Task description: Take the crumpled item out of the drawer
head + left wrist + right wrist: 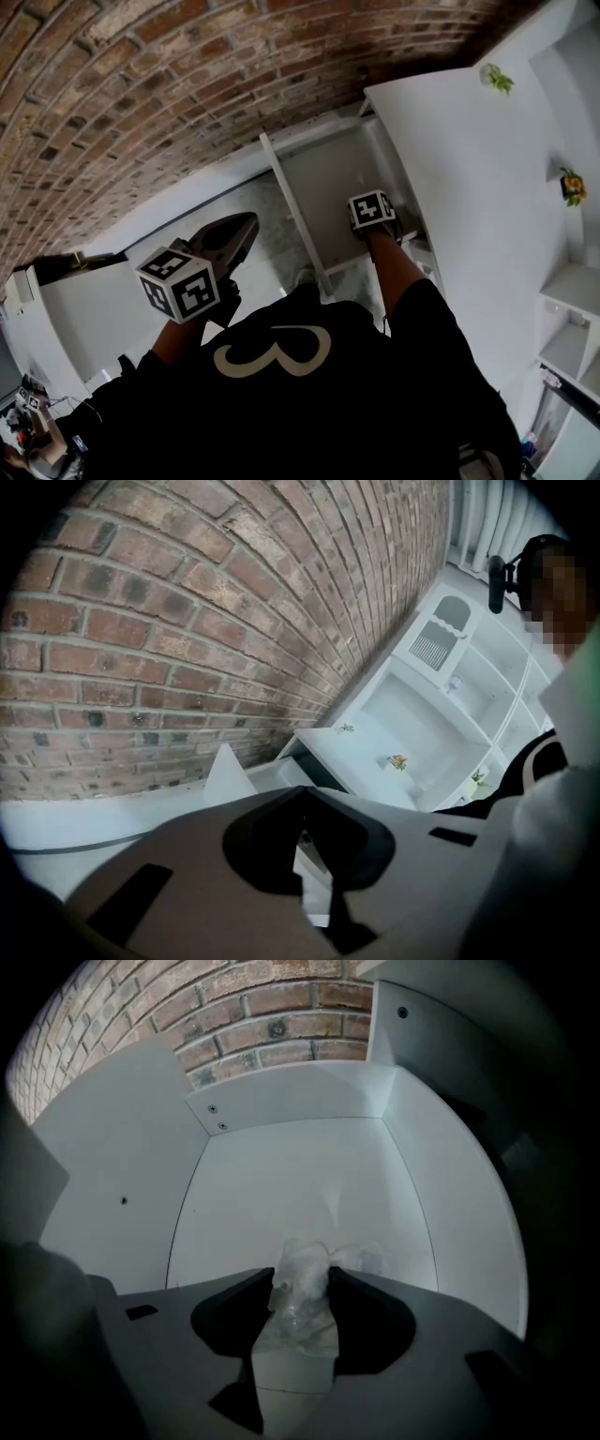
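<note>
Inside the white drawer (300, 1176), the outstretched right claw (302, 1272) pinches crumpled plastic (298, 1312).

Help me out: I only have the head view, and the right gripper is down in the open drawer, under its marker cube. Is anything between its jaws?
Observer: Yes. The right gripper view shows the right gripper with its jaws closed on a crumpled wad that looks see-through. Both tips touch it.
Operator: Is anything else in there?
Observer: Nothing else shows. The rest of the drawer in that view is bare white floor and walls.
Operator: And the left gripper?
Observer: The left gripper view shows the left gripper with its jaw tips together and nothing between them. It is held up, outside the drawer, beside the brick wall.
</note>
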`<action>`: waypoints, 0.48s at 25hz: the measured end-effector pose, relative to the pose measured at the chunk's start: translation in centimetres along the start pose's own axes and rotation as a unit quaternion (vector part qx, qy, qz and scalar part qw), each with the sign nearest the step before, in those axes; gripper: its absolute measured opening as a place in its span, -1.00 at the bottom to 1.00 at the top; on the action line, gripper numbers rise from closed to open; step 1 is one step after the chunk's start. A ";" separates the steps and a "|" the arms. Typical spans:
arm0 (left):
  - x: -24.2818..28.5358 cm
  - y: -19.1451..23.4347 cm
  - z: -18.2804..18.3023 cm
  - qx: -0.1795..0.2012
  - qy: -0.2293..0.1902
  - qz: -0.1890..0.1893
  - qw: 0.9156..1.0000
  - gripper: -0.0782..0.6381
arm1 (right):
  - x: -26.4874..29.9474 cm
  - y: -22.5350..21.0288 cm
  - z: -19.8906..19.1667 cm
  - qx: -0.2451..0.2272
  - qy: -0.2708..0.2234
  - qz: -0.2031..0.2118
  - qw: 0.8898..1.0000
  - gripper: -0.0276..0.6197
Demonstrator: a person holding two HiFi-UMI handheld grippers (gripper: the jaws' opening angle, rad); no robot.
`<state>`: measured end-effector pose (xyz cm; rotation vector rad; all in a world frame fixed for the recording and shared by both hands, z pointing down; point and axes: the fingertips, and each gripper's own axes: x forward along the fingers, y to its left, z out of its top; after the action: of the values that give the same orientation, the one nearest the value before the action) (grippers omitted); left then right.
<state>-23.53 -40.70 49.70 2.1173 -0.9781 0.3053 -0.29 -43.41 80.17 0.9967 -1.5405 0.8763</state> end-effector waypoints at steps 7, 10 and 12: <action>0.1 -0.1 0.1 0.001 0.003 -0.006 1.000 -0.77 | -0.8 -0.9 0.1 0.024 -0.007 -0.005 1.000 -0.43; 0.2 -0.2 0.3 0.003 -0.001 -0.009 1.000 -0.77 | -1.4 -1.0 0.4 0.028 -0.013 -0.002 1.000 -0.45; 0.3 -0.4 0.5 0.005 -0.006 -0.013 1.000 -0.77 | -2.0 -0.9 0.7 0.026 -0.019 0.000 0.999 -0.45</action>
<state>-23.11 -41.05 49.25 2.1418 -0.9569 0.2859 0.44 -44.11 78.14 1.0569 -1.5557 0.9062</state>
